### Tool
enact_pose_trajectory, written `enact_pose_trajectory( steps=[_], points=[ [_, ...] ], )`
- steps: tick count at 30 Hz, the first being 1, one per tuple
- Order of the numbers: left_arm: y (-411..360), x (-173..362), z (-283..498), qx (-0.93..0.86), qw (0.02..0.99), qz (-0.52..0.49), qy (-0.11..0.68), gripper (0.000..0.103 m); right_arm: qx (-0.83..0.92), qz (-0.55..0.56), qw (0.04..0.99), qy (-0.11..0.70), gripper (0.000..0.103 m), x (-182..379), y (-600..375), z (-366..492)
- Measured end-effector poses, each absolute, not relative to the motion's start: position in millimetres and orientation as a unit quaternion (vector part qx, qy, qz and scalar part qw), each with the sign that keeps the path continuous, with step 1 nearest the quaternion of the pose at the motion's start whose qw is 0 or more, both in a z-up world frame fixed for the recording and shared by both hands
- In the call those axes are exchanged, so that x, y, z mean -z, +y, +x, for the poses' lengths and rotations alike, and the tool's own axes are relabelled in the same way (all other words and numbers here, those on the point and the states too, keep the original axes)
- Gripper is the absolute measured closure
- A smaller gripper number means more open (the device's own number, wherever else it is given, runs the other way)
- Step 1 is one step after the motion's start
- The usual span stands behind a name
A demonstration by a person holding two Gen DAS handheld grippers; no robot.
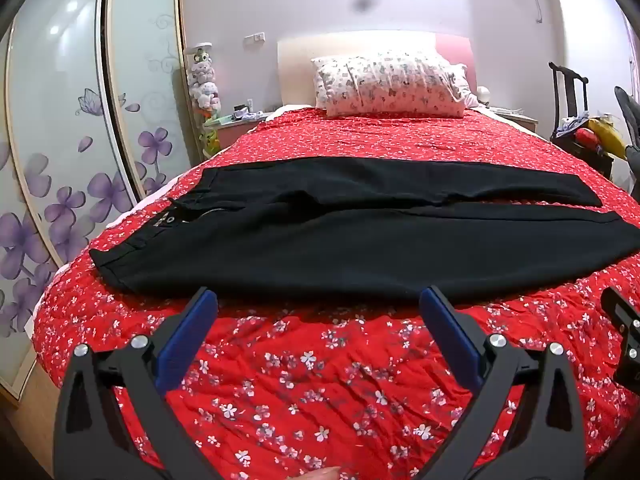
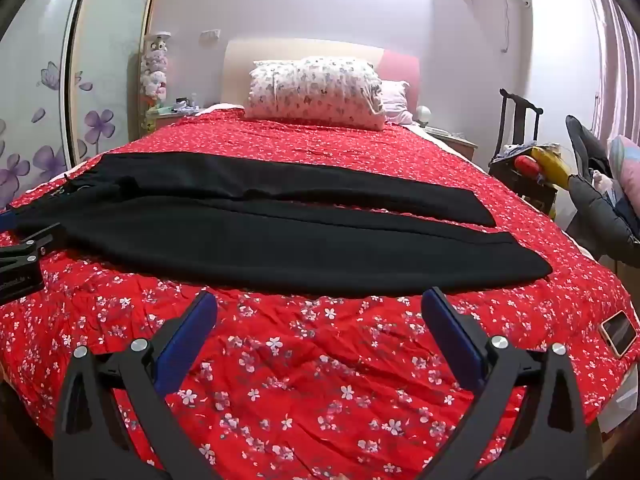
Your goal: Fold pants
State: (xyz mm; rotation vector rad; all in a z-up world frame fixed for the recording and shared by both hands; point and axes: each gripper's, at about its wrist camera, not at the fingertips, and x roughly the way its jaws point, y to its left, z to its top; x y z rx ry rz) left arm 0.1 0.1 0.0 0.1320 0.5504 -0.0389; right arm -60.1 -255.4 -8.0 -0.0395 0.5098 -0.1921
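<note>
Left wrist view: my left claw (image 1: pixel 318 300), spread wide, faces black pants (image 1: pixel 360 236) at 12 o'clock on the bed (image 1: pixel 300 380), long axis 9-to-3, waistband nearest; right claw (image 2: pixel 320 304) likewise spread.

**Both grippers wide open, side by side**

The left gripper (image 1: pixel 318 300) is held low and level, pointing toward the far end, its two blue-padded fingers (image 1: pixel 188 336) spread wide apart with nothing between them. The right gripper (image 2: pixel 320 302) sits the same way, its fingers (image 2: pixel 452 332) just as wide and holding nothing. The left one's black frame shows at the right view's left edge.
</note>
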Motion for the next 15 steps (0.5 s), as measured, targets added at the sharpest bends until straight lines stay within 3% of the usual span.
enact_pose_trajectory(
  steps=[15],
  points=[
    [-0.1, 0.0, -0.2, 0.017, 0.961, 0.069, 0.269, 0.002, 0.095, -0.018, 0.963, 0.253, 0.001, 8.7, -256.6, -59.6]
  ],
)
